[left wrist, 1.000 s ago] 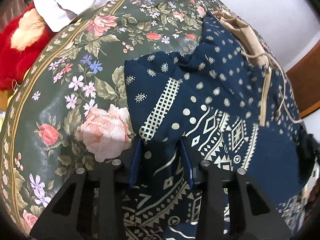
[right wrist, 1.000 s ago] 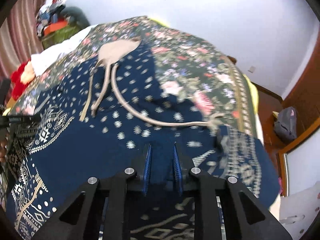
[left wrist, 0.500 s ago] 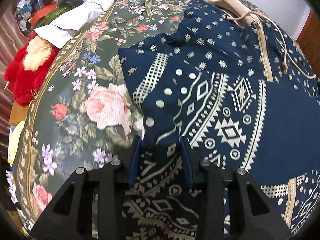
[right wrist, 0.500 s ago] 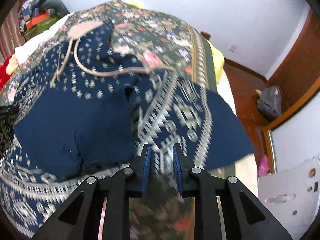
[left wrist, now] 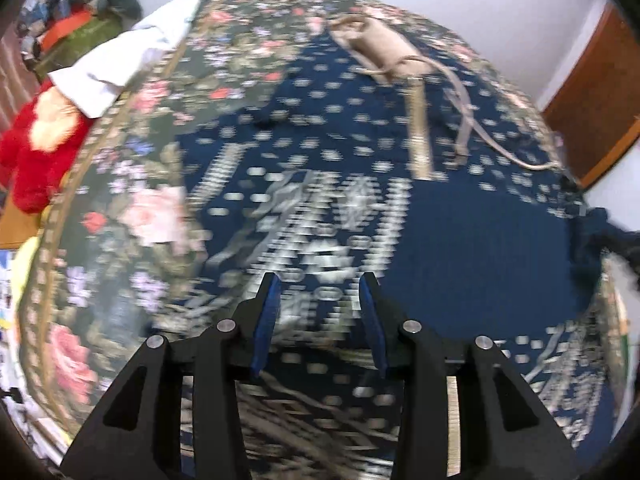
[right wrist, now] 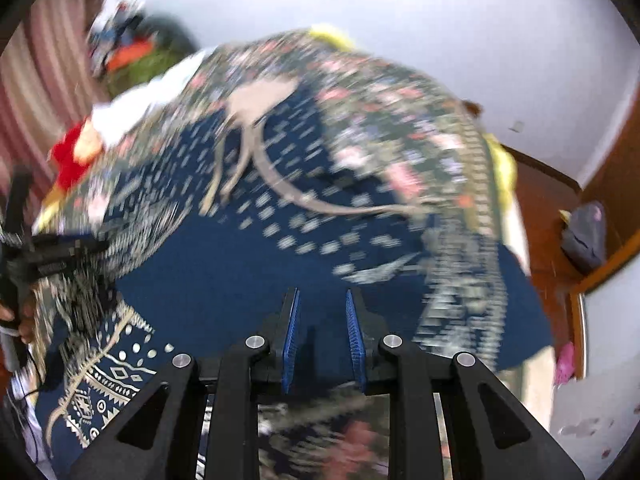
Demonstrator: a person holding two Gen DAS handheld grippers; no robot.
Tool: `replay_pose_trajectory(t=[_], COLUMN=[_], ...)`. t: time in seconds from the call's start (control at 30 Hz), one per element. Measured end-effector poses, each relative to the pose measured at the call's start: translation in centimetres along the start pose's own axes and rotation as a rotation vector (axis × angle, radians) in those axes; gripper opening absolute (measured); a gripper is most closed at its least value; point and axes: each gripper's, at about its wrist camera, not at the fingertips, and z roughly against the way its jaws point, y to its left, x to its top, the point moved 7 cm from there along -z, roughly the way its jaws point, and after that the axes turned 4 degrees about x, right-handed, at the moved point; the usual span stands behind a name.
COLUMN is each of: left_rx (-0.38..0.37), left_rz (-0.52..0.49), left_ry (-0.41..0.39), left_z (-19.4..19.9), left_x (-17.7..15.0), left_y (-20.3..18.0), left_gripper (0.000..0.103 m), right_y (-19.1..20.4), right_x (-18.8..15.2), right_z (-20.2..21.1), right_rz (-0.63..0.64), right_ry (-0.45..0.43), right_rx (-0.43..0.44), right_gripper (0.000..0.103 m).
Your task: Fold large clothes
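A navy garment (left wrist: 460, 232) with white geometric print lies spread over the bed, its beige hood (left wrist: 384, 40) and drawstrings (left wrist: 464, 108) at the far end. My left gripper (left wrist: 319, 284) is shut on the garment's near patterned edge, which runs under its fingers. In the right wrist view the same garment (right wrist: 240, 264) fills the middle, hood (right wrist: 260, 96) far off. My right gripper (right wrist: 323, 296) is shut on a dark fold of its near hem. The left gripper (right wrist: 60, 252) shows at the left edge, lifted cloth hanging from it. Both views are motion-blurred.
A floral bedspread (left wrist: 132, 216) covers the bed. A red plush toy (left wrist: 36, 152), white cloth (left wrist: 116, 64) and a heap of things (left wrist: 76, 20) lie at the far left. A wooden door (left wrist: 592, 92) stands right. A bag (right wrist: 584, 236) sits on the floor beside the bed.
My left gripper has risen and drawn back with the cloth, so more of the garment shows. My right gripper swung toward the bed's right edge, then back over the garment's middle.
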Motion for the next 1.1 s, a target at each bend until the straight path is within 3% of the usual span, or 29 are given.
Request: replay_pose_trajectory(t=[0.13, 0.2, 0.23, 0.3, 0.37, 0.47, 0.6, 0.77, 1.1], left_rx=[-0.007, 0.016, 0.026, 0.031, 0.021, 0.016, 0.029, 0.097, 0.064], left_rz=[-0.085, -0.119, -0.123, -0.112, -0.095, -0.067, -0.078, -0.118, -0.066], left_ry=[0.027, 0.067, 0.076, 0.048, 0.049, 0.054, 0.065, 0.051, -0.027], left_z=[-1.7, -3.4, -4.0, -4.2, -4.3, -4.3, -4.0, -2.4, 0.0], left_x=[-0.8, -1.8, -2.2, -2.3, -2.3, -2.7, -3.0, -3.2, 1.4], left_y=[-3.4, -4.1, -4.1, -3.9, -3.6, -2.9, -2.3, -1.7, -4.7], left_gripper=[0.043, 0.043, 0.044, 0.05, 0.055, 0.063, 0.063, 0.063, 0.063], right_y=[2.4, 2.4, 2.1, 0.9, -0.6, -2.5, -4.6, -8.2, -18.2], right_x=[-1.6, -1.6, -1.6, -1.3, -1.3, -1.7, -2.1, -3.3, -7.8], right_z=[-5.0, -4.9, -4.8, -4.4, -4.2, -3.8, -1.7, 2.0, 5.9], right_rz=[0.148, 0.183, 0.19, 0.2, 0.197, 0.117, 0.048, -0.078, -0.404], right_ry=[0.119, 0.09, 0.093, 0.081, 0.062, 0.076, 0.03, -0.017, -0.024], right_rx=[-0.145, -0.179, -0.203, -0.294, -0.316, -0.255, -0.274, -0.193, -0.053], right_gripper=[0.019, 0.021, 0.028, 0.081, 0.097, 0.097, 0.097, 0.097, 0.097])
